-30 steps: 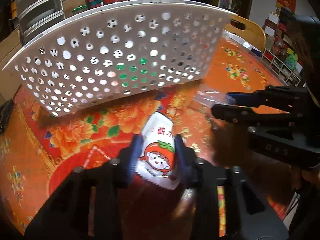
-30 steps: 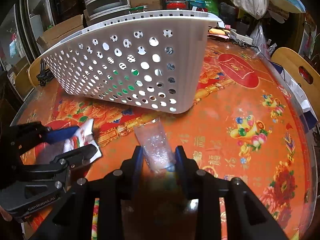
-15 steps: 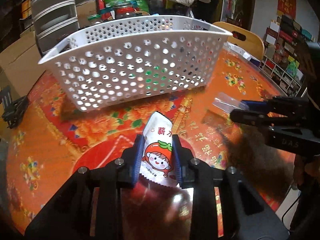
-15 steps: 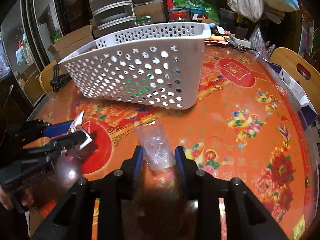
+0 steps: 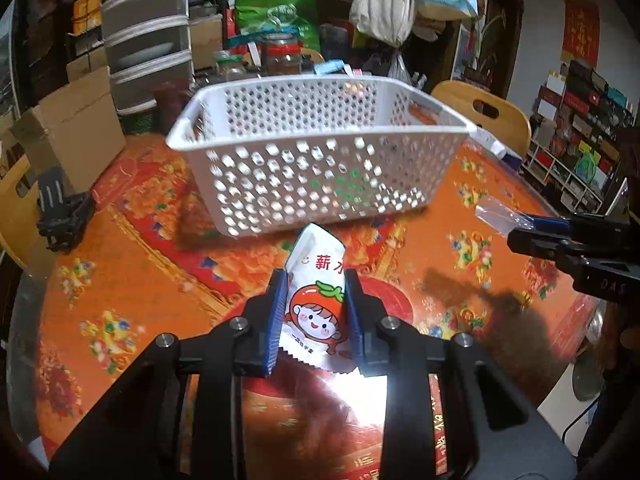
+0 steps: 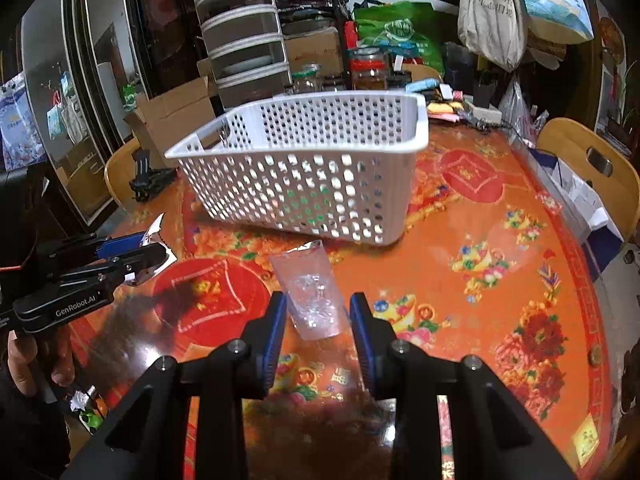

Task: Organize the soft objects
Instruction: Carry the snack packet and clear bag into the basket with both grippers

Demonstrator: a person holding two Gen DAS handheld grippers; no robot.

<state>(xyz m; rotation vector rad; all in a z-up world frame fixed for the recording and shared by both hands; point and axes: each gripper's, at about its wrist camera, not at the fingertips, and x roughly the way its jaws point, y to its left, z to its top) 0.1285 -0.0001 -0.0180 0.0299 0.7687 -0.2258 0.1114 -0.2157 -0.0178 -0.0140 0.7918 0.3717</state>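
Note:
My left gripper (image 5: 315,304) is shut on a white snack packet (image 5: 318,280) printed with a cartoon tomato girl, held above the table. My right gripper (image 6: 318,308) is shut on a clear plastic packet (image 6: 314,292), also lifted. A white perforated basket (image 5: 320,136) stands ahead of both on the orange cloth, with something green showing through its holes. In the left wrist view the right gripper (image 5: 520,232) comes in from the right with the clear packet (image 5: 496,216). The right wrist view has the left gripper (image 6: 148,252) and white packet (image 6: 154,232) at the left.
The round table (image 6: 500,280) carries a red-orange floral cloth. Jars (image 6: 368,68), bags and stacked drawers (image 6: 244,40) crowd behind the basket. A black clamp (image 5: 60,216) lies at the table's left edge. Wooden chairs (image 5: 484,116) and a cardboard box (image 5: 68,132) stand around.
Both grippers have risen and drawn back from the basket, each carrying its packet. The basket now looks smaller and lower, with its rim and inside in view.

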